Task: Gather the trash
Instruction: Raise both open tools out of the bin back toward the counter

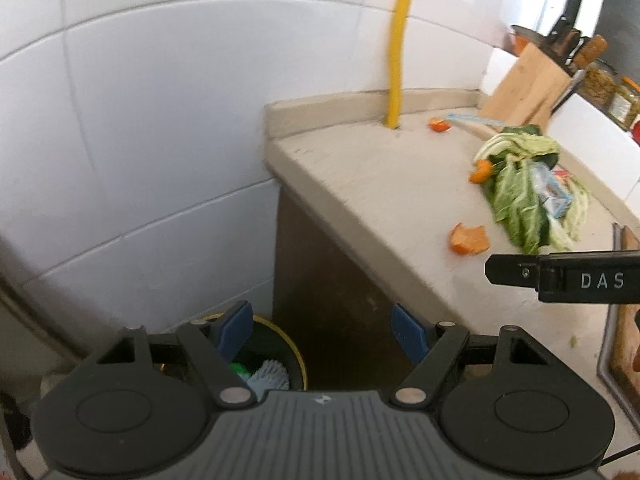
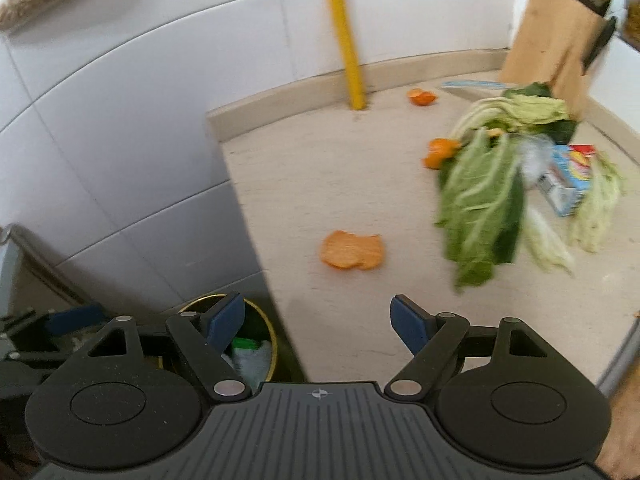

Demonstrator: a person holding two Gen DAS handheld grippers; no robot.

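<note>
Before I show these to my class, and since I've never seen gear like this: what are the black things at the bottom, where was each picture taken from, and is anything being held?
A person holds a two-fingered claw in each hand, each carrying its own wide-angle camera looking along its blue pads. One picture is from the left claw, the other from the right claw. Both stand open with nothing between the pads.

Ahead is a beige counter strewn with trash: orange peels, the nearest lying flat, wilted green leaves, and a small carton among them. Behind stand a knife block and a yellow pole. On the floor beside the counter is a dark bin with rubbish already inside.
</note>
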